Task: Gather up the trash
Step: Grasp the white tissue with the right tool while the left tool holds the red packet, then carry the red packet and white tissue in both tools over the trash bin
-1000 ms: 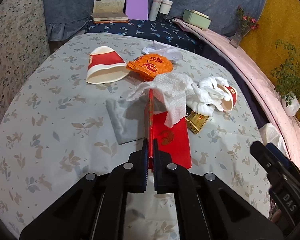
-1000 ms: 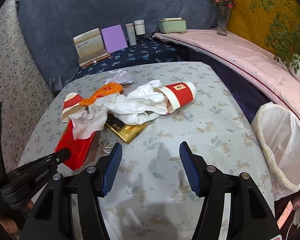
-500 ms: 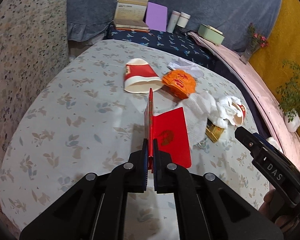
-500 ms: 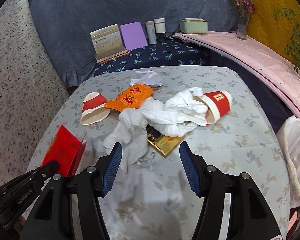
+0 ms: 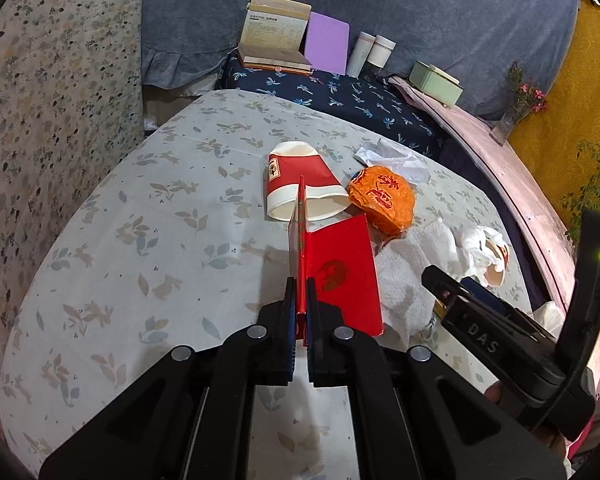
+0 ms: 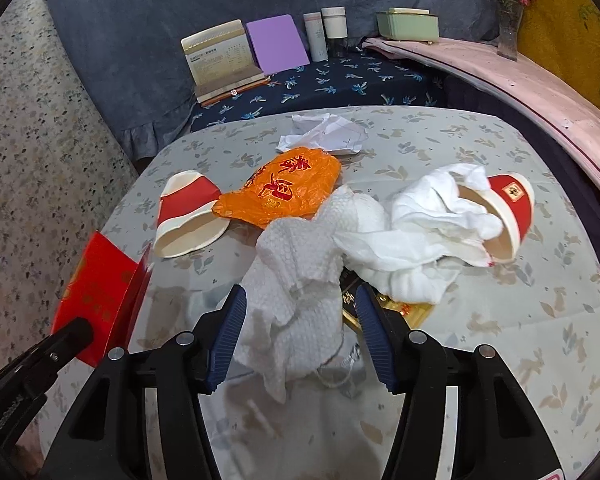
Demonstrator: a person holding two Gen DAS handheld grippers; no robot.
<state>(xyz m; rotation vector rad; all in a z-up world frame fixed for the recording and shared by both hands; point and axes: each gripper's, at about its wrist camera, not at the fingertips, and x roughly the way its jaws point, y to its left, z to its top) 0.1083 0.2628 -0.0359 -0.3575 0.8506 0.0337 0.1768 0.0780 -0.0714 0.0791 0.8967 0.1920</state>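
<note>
Our left gripper (image 5: 299, 292) points steeply down, its 2 fingers (image 5: 286, 320) pinched together on a thin sheet. Our right gripper (image 6: 300, 304), angled down likewise, has jaws parted that have just been closing slightly, pads (image 6: 230, 332) pressing nothing.

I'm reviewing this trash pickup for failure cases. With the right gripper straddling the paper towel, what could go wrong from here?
1. The right gripper, jaws just closing around the textured paper towel, may also drag the white tissue overlapping it, or snag the gold wrapper underneath.
2. The left gripper pinches only one thin flap of the red folded card, which might slip out.
</note>
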